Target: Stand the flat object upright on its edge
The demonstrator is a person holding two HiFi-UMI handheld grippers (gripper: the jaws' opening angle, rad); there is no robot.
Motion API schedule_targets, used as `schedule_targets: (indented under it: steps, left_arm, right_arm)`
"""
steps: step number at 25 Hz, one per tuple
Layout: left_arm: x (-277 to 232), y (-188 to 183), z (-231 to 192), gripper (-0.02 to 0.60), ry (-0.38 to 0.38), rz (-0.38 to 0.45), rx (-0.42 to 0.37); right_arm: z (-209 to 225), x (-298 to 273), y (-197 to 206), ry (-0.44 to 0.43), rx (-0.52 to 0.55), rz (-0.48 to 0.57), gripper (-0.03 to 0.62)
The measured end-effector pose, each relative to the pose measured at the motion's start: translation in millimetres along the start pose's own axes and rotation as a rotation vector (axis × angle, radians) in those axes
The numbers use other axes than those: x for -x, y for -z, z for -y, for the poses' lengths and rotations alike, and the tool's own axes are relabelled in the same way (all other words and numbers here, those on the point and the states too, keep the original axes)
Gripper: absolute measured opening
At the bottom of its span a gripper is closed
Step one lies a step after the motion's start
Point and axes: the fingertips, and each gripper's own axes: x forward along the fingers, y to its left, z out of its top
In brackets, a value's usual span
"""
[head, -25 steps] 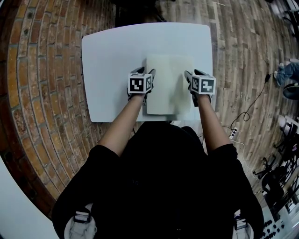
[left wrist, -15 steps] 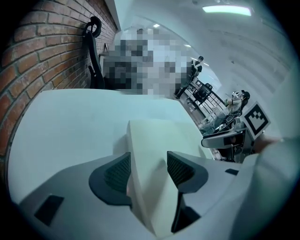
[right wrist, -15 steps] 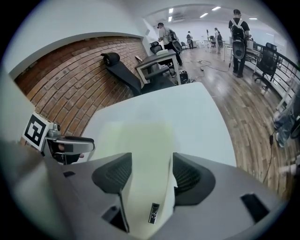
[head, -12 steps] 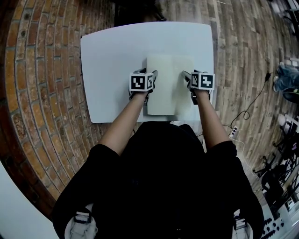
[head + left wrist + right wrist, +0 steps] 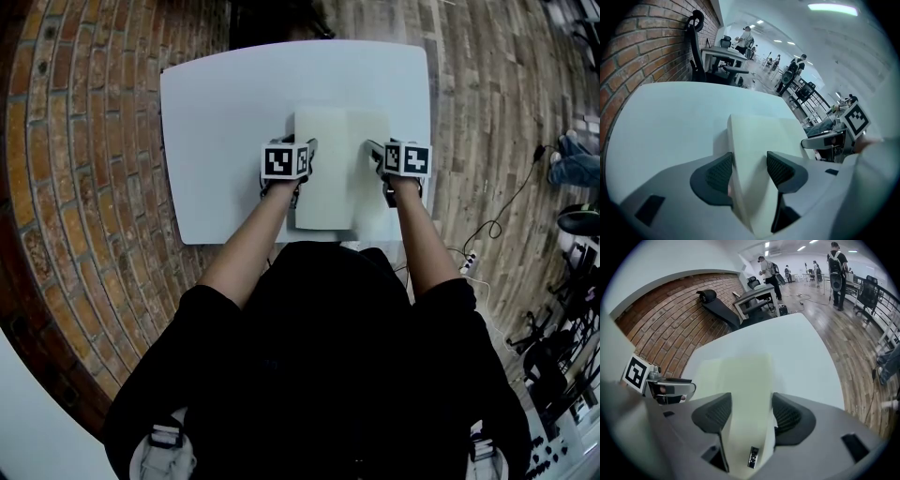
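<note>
A cream flat slab (image 5: pixel 328 169) rests on the white table (image 5: pixel 225 122), its broad face showing in the head view. A faint lengthwise line of shade runs along its right part. My left gripper (image 5: pixel 305 148) is at the slab's left long edge. In the left gripper view that edge (image 5: pixel 733 140) runs between the spread jaws of the left gripper (image 5: pixel 749 171), with a gap at the right pad. My right gripper (image 5: pixel 378 150) is at the right long edge. In the right gripper view the slab (image 5: pixel 745 385) lies between the wide jaws of the right gripper (image 5: pixel 751 413). Neither gripper visibly pinches it.
The table's near edge (image 5: pixel 281 242) is close to my body. Brick-patterned floor surrounds the table, with a cable and power strip (image 5: pixel 469 264) to the right. A black chair (image 5: pixel 712 301) stands beyond the far edge, and people and desks are far behind.
Both grippers have edged slightly away from me along the slab's sides. The slab itself has stayed in place.
</note>
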Motion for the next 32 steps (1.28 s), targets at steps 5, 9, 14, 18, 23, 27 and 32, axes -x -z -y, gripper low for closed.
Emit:
schedule_targets:
  steps: [5,9,14,18,23,27,32]
  left_arm:
    - [-0.5,1.3,-0.2,0.238,-0.018,0.004,0.008]
    - [2.8,-0.9,1.8,0.238,-0.015,0.018,0.049]
    - [8.4,-3.0,4.8,0.238,-0.021,0.041,0.038]
    - [17.2,-4.3,9.1,0.238,-0.017,0.058,0.027]
    - [32.2,-4.8,16.1,0.238,-0.022,0.093,0.011]
    - [44.7,-1.2,21.4,0.238,-0.029,0.126,-0.002]
    - [59.2,5.5,28.0,0.238,-0.038,0.164,-0.01]
  right_arm:
    - [-1.7,-0.6,1.1,0.014,0.002,0.015,0.278]
    - [-4.3,1.9,1.4,0.012,0.0,0.032,0.262]
    - [-7.9,9.8,-0.7,0.025,0.01,0.06,0.259]
    - [-11.7,19.8,-1.5,0.032,0.019,0.085,0.259]
    - [-18.0,35.0,-1.9,0.034,0.037,0.119,0.258]
    - [-23.8,47.7,2.5,0.038,0.053,0.147,0.258]
    - [-29.9,61.1,8.8,0.035,0.071,0.179,0.258]
